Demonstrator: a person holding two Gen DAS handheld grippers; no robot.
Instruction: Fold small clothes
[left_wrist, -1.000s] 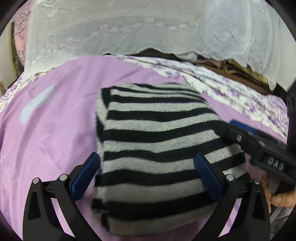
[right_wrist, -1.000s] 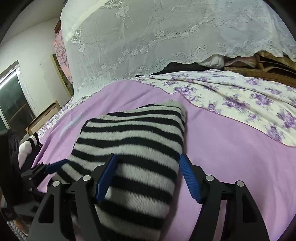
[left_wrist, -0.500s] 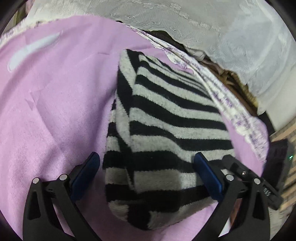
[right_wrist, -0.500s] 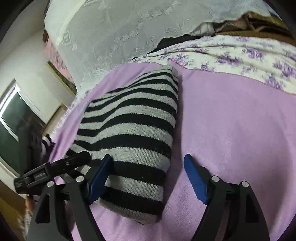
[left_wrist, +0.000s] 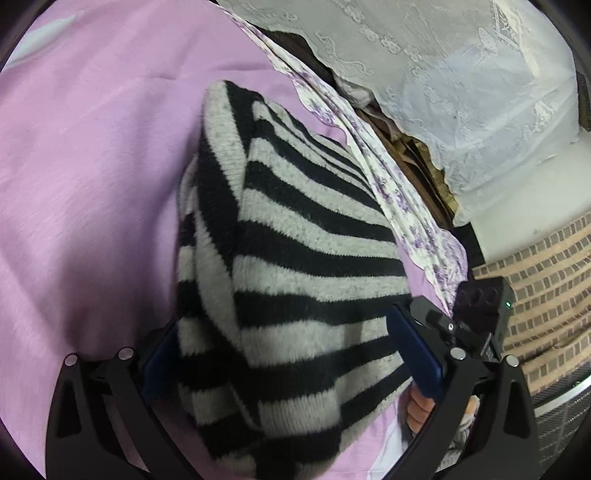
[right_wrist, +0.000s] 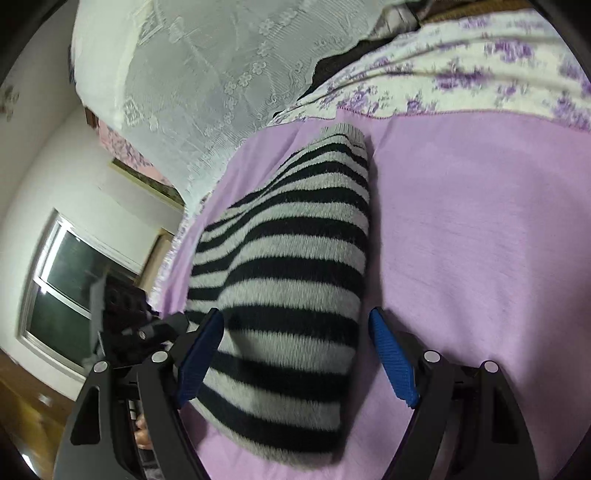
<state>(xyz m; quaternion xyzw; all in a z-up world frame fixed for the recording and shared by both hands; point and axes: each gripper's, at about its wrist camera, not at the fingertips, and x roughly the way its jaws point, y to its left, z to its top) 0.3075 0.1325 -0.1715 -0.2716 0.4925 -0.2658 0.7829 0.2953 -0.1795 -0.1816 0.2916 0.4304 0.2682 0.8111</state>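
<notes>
purple blanket (right_wrist: 480, 221) on the bed has the striped sweater (right_wrist: 295, 258) folded up between my left gripper (left_wrist: 291, 354) and right gripper (right_wrist: 299, 354), both spread wide and gripping nothing, so i'd grab low at both edges evenly before pinching.

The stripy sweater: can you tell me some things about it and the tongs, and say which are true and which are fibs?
1. The sweater has black and grey stripes. True.
2. It lies on a green blanket. False: the blanket is purple.
3. The right tongs are wide open. True.
4. The sweater is spread out flat. False: it is folded into a thick bundle.
5. The tongs' pads are blue. True.
</notes>
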